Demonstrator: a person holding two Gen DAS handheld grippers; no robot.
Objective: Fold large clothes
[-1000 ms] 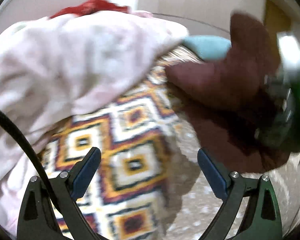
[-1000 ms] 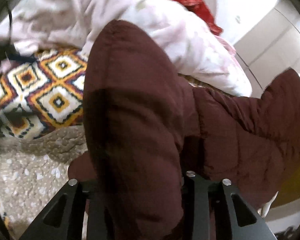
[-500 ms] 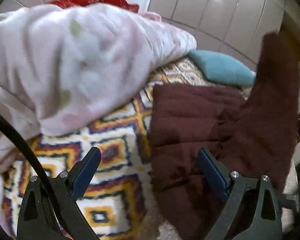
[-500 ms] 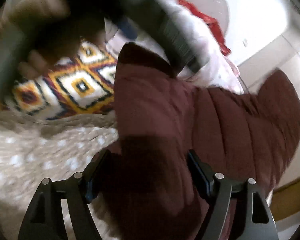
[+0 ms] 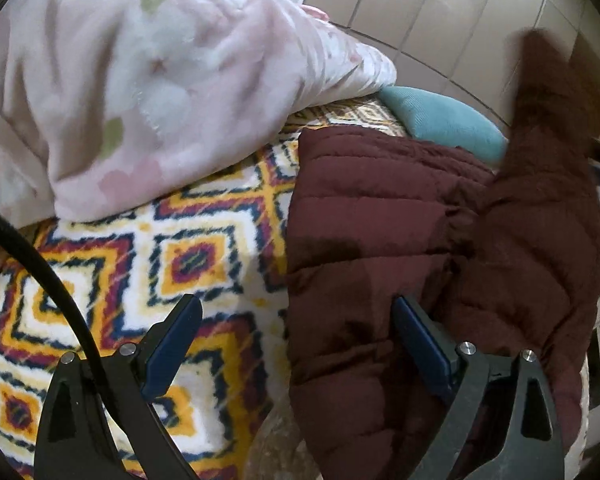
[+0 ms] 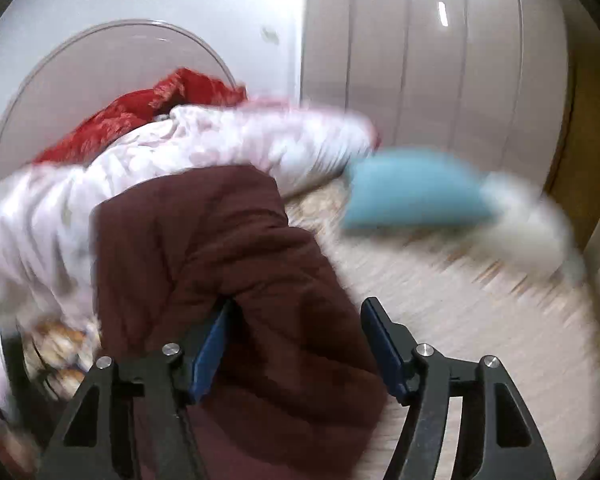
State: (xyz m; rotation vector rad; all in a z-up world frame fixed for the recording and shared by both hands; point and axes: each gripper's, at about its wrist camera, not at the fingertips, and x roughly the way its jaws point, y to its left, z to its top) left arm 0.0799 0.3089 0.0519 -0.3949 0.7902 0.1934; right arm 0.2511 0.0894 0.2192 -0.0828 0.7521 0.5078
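A dark maroon quilted jacket [image 5: 400,240] lies on a patterned blanket, with one part raised at the right [image 5: 548,140]. My left gripper [image 5: 296,344] is open just above the jacket's left edge; its right finger is over the fabric. In the right wrist view the jacket [image 6: 228,248] bulges up between the fingers of my right gripper [image 6: 296,344], which is open around it. That view is blurred by motion.
A diamond-patterned blanket [image 5: 148,264] covers the bed. A pale pink quilt [image 5: 148,80] is heaped at the back left, red cloth [image 6: 140,112] behind it. A teal cushion [image 5: 440,120] lies at the back. White wardrobe doors [image 6: 420,60] stand beyond.
My right gripper has opened from shut on the jacket and swung right. The jacket has spread out on the blanket. My left gripper has come closer to the jacket's edge.
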